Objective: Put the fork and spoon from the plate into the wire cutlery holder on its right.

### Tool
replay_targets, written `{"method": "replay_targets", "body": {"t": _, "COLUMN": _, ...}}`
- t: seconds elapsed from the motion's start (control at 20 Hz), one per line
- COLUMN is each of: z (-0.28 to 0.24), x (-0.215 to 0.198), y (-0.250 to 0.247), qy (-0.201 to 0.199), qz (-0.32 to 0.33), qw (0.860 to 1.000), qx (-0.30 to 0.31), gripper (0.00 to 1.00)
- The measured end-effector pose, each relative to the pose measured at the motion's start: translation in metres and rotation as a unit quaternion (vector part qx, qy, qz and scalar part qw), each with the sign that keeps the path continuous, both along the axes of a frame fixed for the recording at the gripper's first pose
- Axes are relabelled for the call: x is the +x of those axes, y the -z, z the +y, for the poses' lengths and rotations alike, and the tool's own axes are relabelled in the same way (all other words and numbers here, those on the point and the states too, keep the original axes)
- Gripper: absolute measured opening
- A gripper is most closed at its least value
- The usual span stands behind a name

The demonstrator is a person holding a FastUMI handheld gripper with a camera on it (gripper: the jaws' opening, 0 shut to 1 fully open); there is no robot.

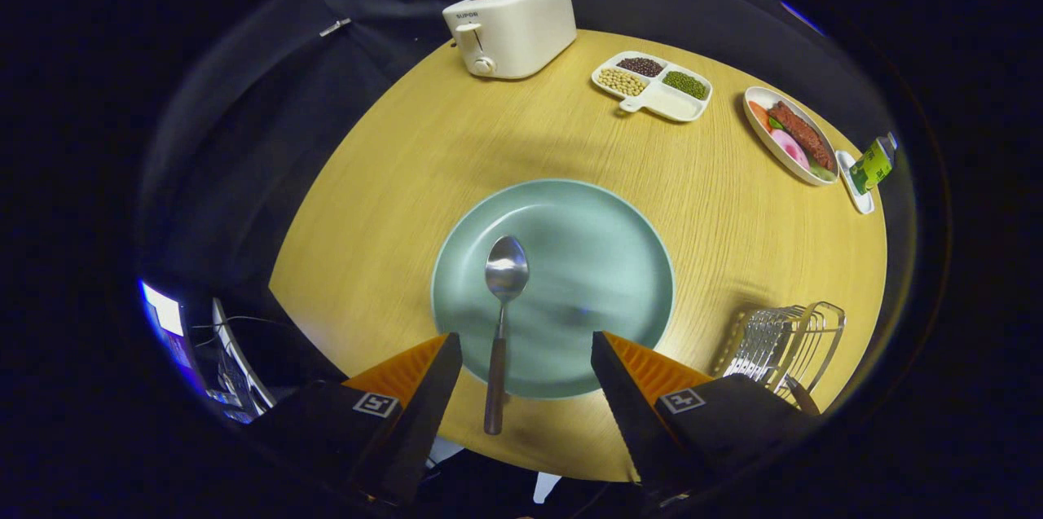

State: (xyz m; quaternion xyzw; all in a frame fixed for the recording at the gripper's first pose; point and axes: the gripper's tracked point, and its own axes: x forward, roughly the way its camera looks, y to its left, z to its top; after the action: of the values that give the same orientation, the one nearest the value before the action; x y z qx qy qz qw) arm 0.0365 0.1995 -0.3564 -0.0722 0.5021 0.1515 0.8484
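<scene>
A metal spoon (501, 315) lies on the left part of the round green plate (595, 258), bowl pointing away, its dark handle running back over the plate's near rim. My gripper (525, 344) is open above the near rim, and the spoon's handle lies between the two fingers, closer to the left one, touching neither. The wire cutlery holder (782, 344) stands on the table just right of the plate, beside the right finger; a dark handle (803, 397) pokes out of it at its near side.
The round wooden table (424, 152) carries a white toaster (509, 30) with bread at the far side, a divided dish of beans (652, 83), an oval dish of food (790, 136) and a small green bottle (873, 163) at the far right edge. Screens and cables (204, 340) sit left, off the table.
</scene>
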Motion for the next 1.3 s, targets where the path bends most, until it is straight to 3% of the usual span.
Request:
{"method": "replay_targets", "body": {"t": 0.2, "z": 0.004, "x": 0.001, "y": 0.023, "qy": -0.001, "qz": 0.01, "qw": 1.0, "qx": -0.03, "gripper": 1.0}}
{"method": "replay_targets", "body": {"t": 0.4, "z": -0.002, "x": 0.003, "y": 0.043, "qy": 0.025, "qz": 0.028, "qw": 0.998, "qx": -0.049, "gripper": 1.0}}
{"method": "replay_targets", "body": {"t": 0.6, "z": -0.005, "x": -0.001, "y": 0.048, "qy": 0.004, "qz": 0.024, "qw": 0.996, "qx": -0.083, "gripper": 0.98}}
{"method": "replay_targets", "body": {"t": 0.75, "z": 0.001, "x": -0.009, "y": 0.056, "qy": -0.002, "qz": 0.044, "qw": 0.996, "qx": -0.081, "gripper": 0.65}}
{"method": "replay_targets", "body": {"t": 0.8, "z": 0.0, "x": -0.011, "y": 0.06, "qy": -0.002, "qz": 0.054, "qw": 0.995, "qx": -0.083, "gripper": 0.61}}
{"method": "replay_targets", "body": {"t": 0.9, "z": -0.005, "x": -0.013, "y": 0.064, "qy": -0.001, "qz": 0.066, "qw": 0.994, "qx": -0.089, "gripper": 0.4}}
{"method": "replay_targets", "body": {"t": 0.95, "z": -0.005, "x": -0.014, "y": 0.065, "qy": -0.001, "qz": 0.069, "qw": 0.994, "qx": -0.086, "gripper": 0.25}}
{"method": "replay_targets", "body": {"t": 1.3, "z": -0.004, "x": -0.017, "y": 0.068, "qy": -0.016, "qz": 0.094, "qw": 0.994, "qx": -0.054, "gripper": 0.11}}
